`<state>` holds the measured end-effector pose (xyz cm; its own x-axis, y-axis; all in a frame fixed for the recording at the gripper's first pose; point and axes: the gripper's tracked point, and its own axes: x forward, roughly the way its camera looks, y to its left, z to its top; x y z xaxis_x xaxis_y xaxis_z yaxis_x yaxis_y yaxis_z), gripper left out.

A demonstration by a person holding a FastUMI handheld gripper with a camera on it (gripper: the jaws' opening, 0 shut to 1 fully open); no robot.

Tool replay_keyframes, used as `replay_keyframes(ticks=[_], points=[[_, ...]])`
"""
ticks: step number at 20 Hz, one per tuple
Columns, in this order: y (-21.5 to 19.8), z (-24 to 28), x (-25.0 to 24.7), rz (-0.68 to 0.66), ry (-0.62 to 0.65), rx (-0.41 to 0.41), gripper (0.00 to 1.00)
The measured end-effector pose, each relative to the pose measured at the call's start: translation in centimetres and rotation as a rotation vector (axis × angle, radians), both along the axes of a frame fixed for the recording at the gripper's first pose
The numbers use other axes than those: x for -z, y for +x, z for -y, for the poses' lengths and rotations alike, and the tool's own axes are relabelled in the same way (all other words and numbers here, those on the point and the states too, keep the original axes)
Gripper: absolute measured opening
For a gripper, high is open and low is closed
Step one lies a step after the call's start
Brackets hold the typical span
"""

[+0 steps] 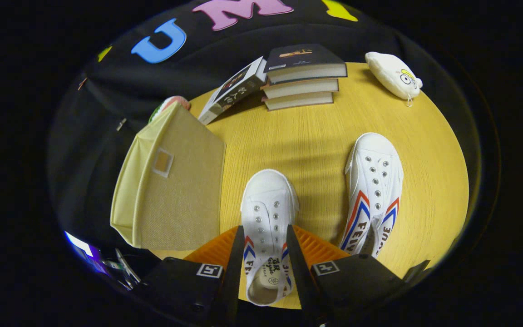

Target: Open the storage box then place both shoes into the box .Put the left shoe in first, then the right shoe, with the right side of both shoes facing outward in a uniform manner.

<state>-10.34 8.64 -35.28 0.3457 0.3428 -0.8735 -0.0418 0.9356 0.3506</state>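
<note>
Between the parted fingers of the gripper (pixel 265 231) the left shoe (pixel 268 227) is lying, long axis running straight ahead, toe forward; whether the fingers are pressing its sides is unclear; storage box (pixel 173 186) sitting just left.

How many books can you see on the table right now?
4. Three lie stacked at the table's far side, beyond the tongs, which straddle a shoe. A fourth book leans against the stack's side, by the storage box. More may hide behind.

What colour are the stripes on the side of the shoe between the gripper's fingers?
Red and blue on the white shoe, clearest in the gripper view, with the gripper straddling it.
</note>
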Motion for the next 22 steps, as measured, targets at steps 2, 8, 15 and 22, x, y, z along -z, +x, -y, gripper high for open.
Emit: replay_keyframes(ticks=[2, 8, 15, 22], points=[[-1.0, 0.8, 1.6, 0.001, -0.096, -0.056, 0.62], [-2.3, 0.0, 4.3, -0.122, -0.026, -0.035, 0.69], [-2.2, 0.4, 4.6, -0.108, 0.063, 0.082, 0.06], [-2.5, -1.2, 2.3, -0.136, 0.243, 0.286, 0.05]])
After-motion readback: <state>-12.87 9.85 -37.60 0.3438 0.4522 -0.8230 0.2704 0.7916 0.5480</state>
